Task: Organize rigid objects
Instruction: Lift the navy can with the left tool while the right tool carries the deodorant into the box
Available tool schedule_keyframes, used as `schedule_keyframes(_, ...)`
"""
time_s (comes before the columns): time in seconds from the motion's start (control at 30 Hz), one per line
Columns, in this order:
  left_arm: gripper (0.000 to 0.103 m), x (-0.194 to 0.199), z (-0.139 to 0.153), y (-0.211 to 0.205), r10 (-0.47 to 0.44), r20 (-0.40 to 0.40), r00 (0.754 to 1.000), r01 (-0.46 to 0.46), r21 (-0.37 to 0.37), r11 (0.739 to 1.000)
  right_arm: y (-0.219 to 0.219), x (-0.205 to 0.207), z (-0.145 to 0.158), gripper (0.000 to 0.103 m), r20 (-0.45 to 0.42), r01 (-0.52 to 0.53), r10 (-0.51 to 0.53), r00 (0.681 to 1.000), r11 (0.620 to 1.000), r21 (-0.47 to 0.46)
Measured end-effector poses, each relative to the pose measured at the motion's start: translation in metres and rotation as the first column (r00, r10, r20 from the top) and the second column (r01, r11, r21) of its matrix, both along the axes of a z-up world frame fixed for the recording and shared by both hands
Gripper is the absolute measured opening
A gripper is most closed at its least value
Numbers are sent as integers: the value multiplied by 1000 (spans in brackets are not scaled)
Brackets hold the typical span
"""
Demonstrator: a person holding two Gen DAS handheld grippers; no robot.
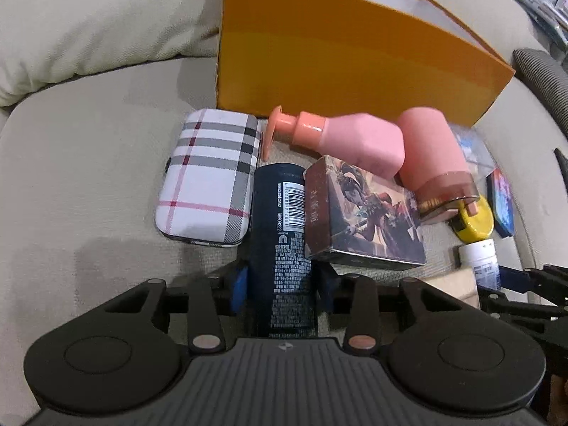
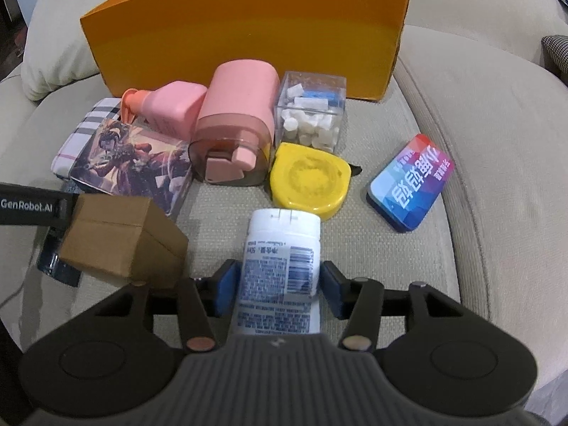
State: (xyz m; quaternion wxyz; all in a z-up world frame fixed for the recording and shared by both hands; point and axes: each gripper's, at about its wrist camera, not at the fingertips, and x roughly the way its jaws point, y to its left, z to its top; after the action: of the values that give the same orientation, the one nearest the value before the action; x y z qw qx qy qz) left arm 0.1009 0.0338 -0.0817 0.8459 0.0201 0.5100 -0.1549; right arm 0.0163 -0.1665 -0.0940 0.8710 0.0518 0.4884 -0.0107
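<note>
Between the blue pads of the left gripper [image 1: 282, 285] lies a dark can [image 1: 282, 234], clamped at its lower half; its barcode end points away toward the orange box [image 1: 340, 49]. The right gripper [image 2: 280, 289] is clenched in the same way on a white bottle [image 2: 282, 262], which lies with its cap toward a yellow tape measure [image 2: 309, 181].

Just left of the can lies a plaid case [image 1: 209, 177]. A picture box [image 1: 365, 216] touches the can on its right side. Behind this, a pink pump bottle [image 1: 344, 142] lies on its side, and a pink dispenser [image 1: 433, 163] leans beside it. A clear cube [image 2: 310, 110] with white pieces stands in front of the orange box, next to the dispenser. A blue tin [image 2: 408, 181] lies apart, to the right of the tape measure. A brown carton [image 2: 124, 241] sits near the white bottle, between both grippers.

All things rest on a beige sofa seat [image 1: 88, 163], with a cushion [image 1: 88, 17] behind. The orange box stands open at the back of the seat.
</note>
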Motion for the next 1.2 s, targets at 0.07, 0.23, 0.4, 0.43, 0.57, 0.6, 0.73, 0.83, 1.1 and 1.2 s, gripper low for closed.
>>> schedule_keyframes(0.07, 45, -6, 2, 3, 8, 7, 1000, -8, -8, 1000, -4, 1, 1, 47, 3, -1, 1, 1000, 1000, 20)
schedule_keyframes(0.23, 45, -21, 11, 11, 38, 36, 999, -36, -28, 999, -13, -4, 7, 47, 18, 14, -15, 1000, 998, 58)
schedule_keyframes(0.4, 45, -31, 30, 24, 46, 67, 997, -42, -59, 997, -18, -8, 26, 47, 55, 15, -20, 998, 995, 96)
schedule_keyframes(0.43, 45, -30, 35, 23, 44, 74, 996, -39, -60, 997, -19, -7, 30, 47, 61, 14, -20, 998, 995, 102)
schedule_keyframes(0.57, 45, -32, 51, 24, 44, 90, 995, -36, -84, 996, -20, -8, 42, 47, 79, 21, -32, 996, 991, 131)
schedule_keyframes(0.6, 45, -32, 53, 23, 47, 92, 995, -38, -89, 995, -20, -8, 46, 47, 85, 21, -32, 996, 991, 131)
schedule_keyframes(0.73, 45, -33, 69, 22, 44, 113, 993, -32, -105, 994, -20, -6, 63, 47, 108, 12, -27, 994, 991, 130)
schedule_keyframes(0.83, 45, -31, 88, 18, 28, 139, 990, -12, -113, 994, -24, 1, 82, 47, 133, -8, -10, 991, 992, 128)
schedule_keyframes(1.1, 45, 16, 157, -7, 10, 216, 976, 19, -131, 991, -40, 63, 164, 47, 229, -60, 33, 973, 992, 111)
schedule_keyframes(1.2, 45, 55, 178, -30, 0, 244, 970, 31, -120, 992, -46, 104, 188, 47, 248, -71, 46, 968, 993, 94)
